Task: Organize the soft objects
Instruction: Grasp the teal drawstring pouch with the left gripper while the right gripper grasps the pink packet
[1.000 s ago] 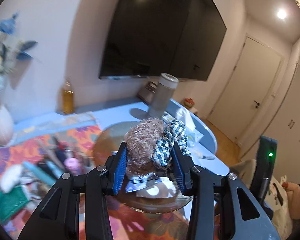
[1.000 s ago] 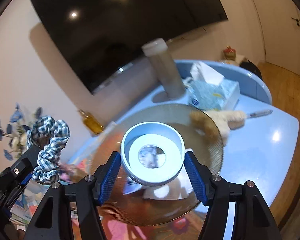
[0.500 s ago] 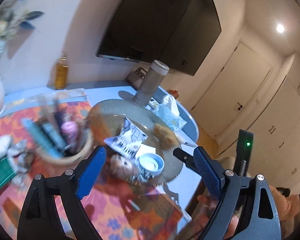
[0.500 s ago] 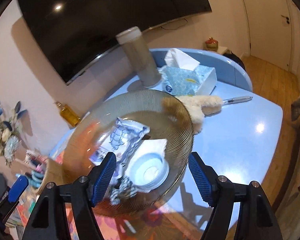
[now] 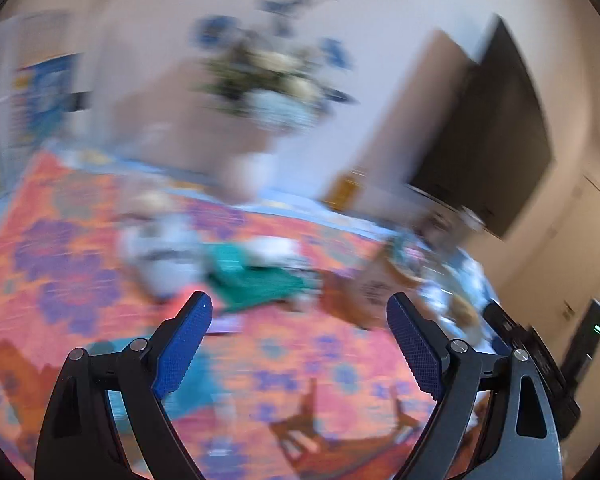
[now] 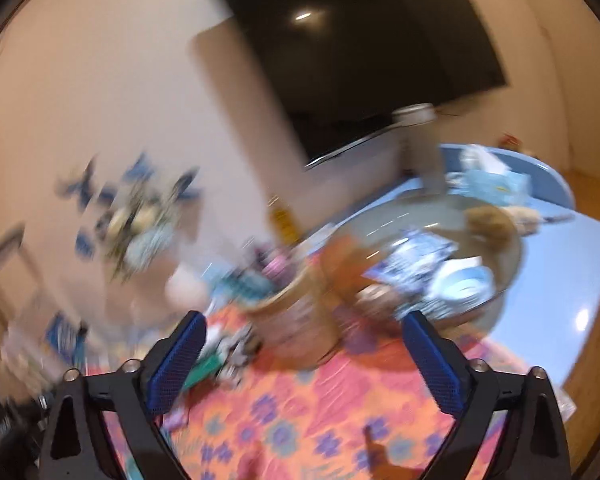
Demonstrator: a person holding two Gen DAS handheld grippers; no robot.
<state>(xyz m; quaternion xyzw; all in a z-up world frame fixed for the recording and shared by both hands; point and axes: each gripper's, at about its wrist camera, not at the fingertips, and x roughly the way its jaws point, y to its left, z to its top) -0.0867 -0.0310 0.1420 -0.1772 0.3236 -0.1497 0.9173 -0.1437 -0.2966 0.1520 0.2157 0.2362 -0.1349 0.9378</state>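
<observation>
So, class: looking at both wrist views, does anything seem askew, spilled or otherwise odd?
Both views are heavily motion-blurred, so fine detail is lost. Nothing clearly looks spilled or damaged. The glass dish holds a jumble of items, and a green cloth lies crumpled on the floral mat.

— What's in front of your right gripper [image 6: 304, 344]?

— Your jaws gape with nothing between them, above a blurred orange mat [image 6: 300, 420]. A basket [image 6: 295, 316] sits centre frame, and a glass plate [image 6: 496, 300] lies at the right.
</observation>
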